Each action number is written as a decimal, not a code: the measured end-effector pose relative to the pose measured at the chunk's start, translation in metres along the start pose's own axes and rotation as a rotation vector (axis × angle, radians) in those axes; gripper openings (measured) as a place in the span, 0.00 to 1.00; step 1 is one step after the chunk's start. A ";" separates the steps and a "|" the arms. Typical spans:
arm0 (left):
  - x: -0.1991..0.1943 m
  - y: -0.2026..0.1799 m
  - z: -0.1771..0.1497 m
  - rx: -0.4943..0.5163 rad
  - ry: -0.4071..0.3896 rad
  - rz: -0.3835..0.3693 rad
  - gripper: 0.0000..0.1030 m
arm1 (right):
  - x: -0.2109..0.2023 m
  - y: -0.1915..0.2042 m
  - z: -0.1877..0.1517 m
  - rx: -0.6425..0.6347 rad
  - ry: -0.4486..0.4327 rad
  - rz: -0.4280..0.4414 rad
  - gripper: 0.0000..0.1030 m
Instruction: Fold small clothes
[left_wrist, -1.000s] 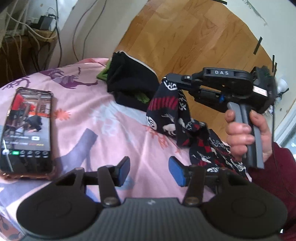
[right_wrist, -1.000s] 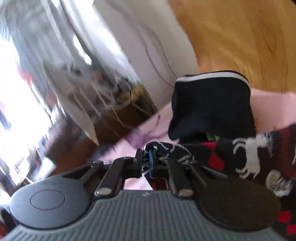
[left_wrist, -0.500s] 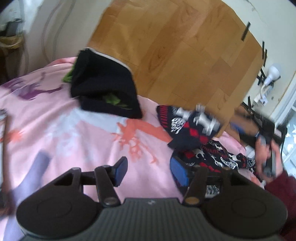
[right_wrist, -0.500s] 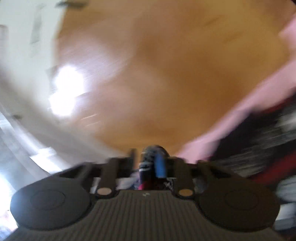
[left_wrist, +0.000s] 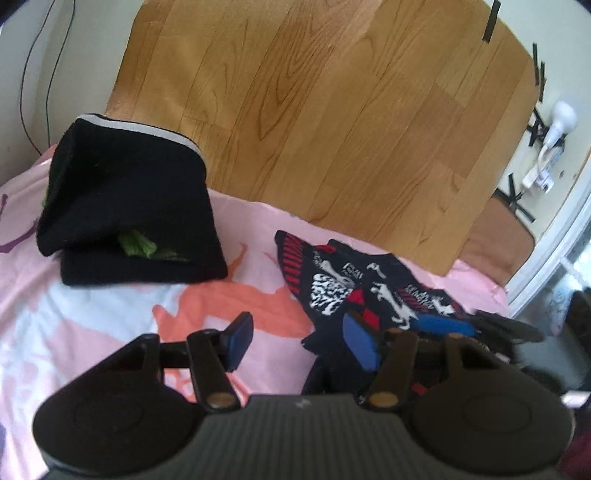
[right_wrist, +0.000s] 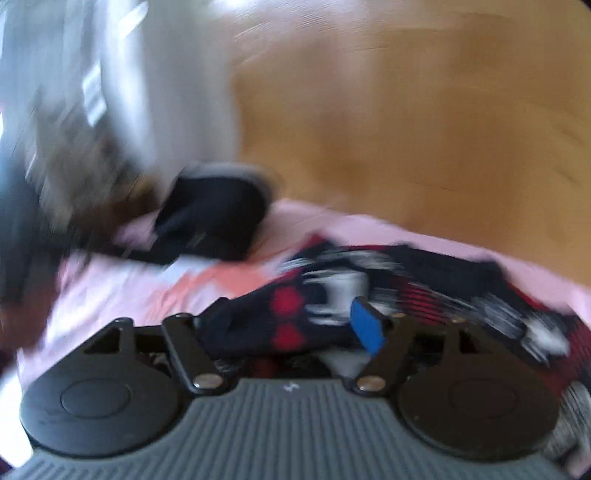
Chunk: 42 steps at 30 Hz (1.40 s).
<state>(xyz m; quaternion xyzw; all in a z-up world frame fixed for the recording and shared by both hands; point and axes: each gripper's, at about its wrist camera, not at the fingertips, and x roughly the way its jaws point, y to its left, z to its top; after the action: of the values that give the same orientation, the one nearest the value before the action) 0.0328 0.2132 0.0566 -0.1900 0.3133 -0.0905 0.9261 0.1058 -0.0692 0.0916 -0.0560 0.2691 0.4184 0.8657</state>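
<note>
The right gripper (right_wrist: 291, 328) was opening over the dark reindeer-patterned knit garment (left_wrist: 354, 284); the loose fabric might snag its pads and unfold.

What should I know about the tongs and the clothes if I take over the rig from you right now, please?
Left tongs: open, nothing between the pads, hovering over the pink sheet.
Right tongs: jaws opening; the patterned sock lies between them, no pad visibly pressing on it. The view is blurred.
Things: the patterned sock lies rumpled near the sheet's edge; the folded black garment, with something green tucked in it, sits beyond it to the left in both views.
Done: the black garment looks folded.
Left: the patterned sock is not yet flattened or folded.
</note>
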 end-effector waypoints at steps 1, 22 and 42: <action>-0.001 -0.001 0.001 0.003 0.003 0.017 0.53 | 0.016 0.007 -0.001 -0.058 0.023 0.016 0.76; 0.175 -0.015 0.061 0.017 0.238 0.007 0.14 | -0.101 -0.186 -0.022 0.773 -0.313 -0.010 0.14; 0.162 -0.006 0.045 0.080 0.114 0.092 0.55 | -0.162 -0.231 -0.118 0.895 -0.340 -0.326 0.43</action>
<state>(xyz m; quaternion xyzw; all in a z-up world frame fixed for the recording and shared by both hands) 0.1878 0.1748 0.0039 -0.1329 0.3699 -0.0708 0.9168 0.1491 -0.3687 0.0445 0.3484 0.2653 0.1248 0.8903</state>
